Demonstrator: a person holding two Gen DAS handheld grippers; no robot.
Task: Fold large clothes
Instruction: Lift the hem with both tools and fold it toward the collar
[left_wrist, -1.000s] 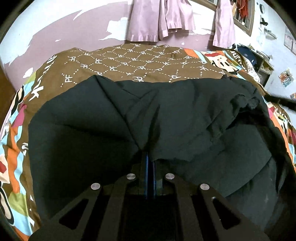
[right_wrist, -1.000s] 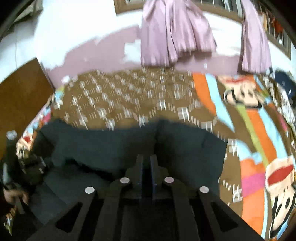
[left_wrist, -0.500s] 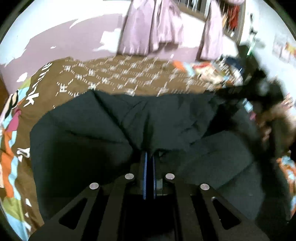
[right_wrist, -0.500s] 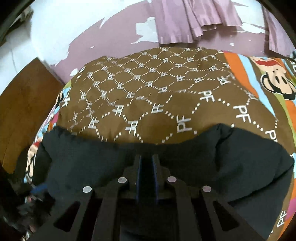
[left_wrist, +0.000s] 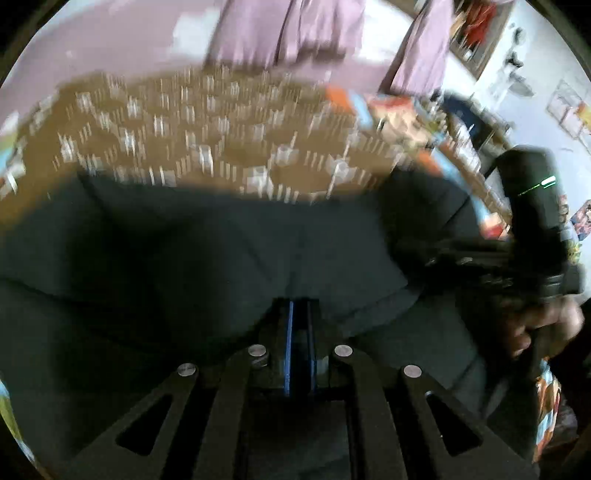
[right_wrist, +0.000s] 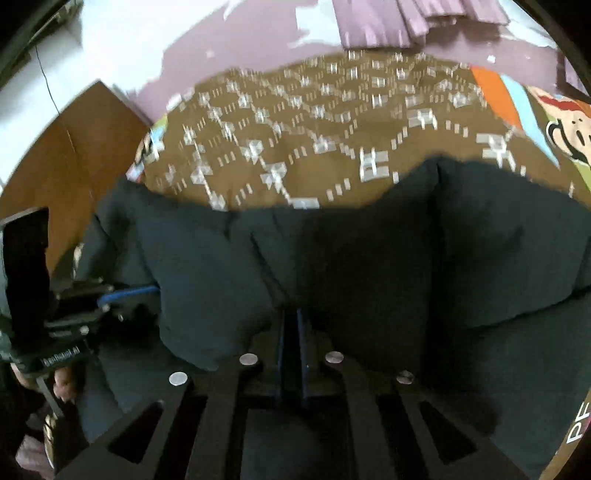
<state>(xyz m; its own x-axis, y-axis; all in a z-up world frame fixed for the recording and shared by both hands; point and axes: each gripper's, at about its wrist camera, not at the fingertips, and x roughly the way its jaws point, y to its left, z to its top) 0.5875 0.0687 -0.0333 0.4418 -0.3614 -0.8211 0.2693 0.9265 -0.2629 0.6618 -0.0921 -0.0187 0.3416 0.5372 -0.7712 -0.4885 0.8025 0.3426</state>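
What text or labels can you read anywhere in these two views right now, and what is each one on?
"GenRobot.AI", roughly: white lettering on the body of the left tool, seen in the right wrist view; small, so the spelling is uncertain.
"PF", partly cut off: white letters on the bedspread at the lower right edge of the right wrist view.
White marks on the brown part of the bedspread: too blurred to read in either view.
Black garment: no text visible.

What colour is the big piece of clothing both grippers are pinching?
The large garment is very dark, near-black charcoal and plain; clearest in the right wrist view.
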